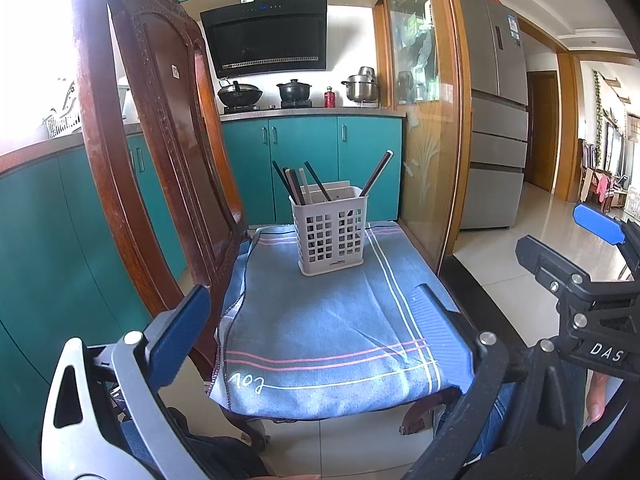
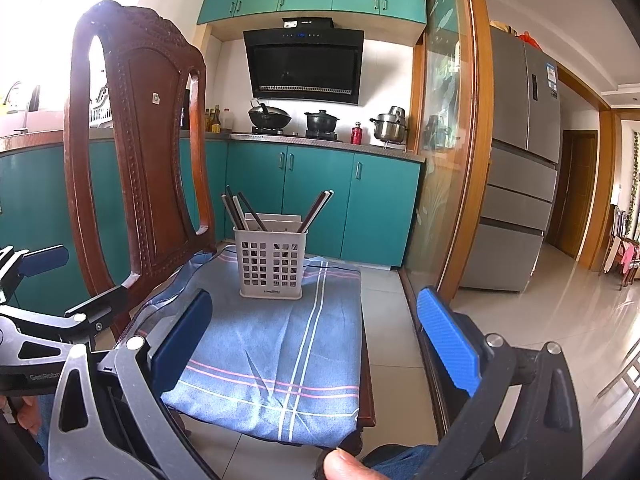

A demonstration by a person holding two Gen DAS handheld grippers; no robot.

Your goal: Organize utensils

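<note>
Nearest the left wrist camera, the left tool is spread wide with nothing between its blue pads, which frame the front of the seat. The right tool is likewise wide open and empty, hovering just short of the seat's front edge (its blue-padded finger also shows at the right side of the left view). A fingertip shows at the bottom of the right wrist view.

Beyond the tools lies a blue striped cloth draped over the seat of a carved wooden chair, hanging over the front edge. Toward the back of the cloth stands a white perforated utensil holder, upright. Dark chopsticks lean in its left compartment, with one pale stick among them; another dark pair leans out to the right.

Farther off, teal cabinets carry a worktop with a wok, a black pot, a red bottle and a steel pot, under a black range hood. A grey refrigerator stands to the right.
</note>
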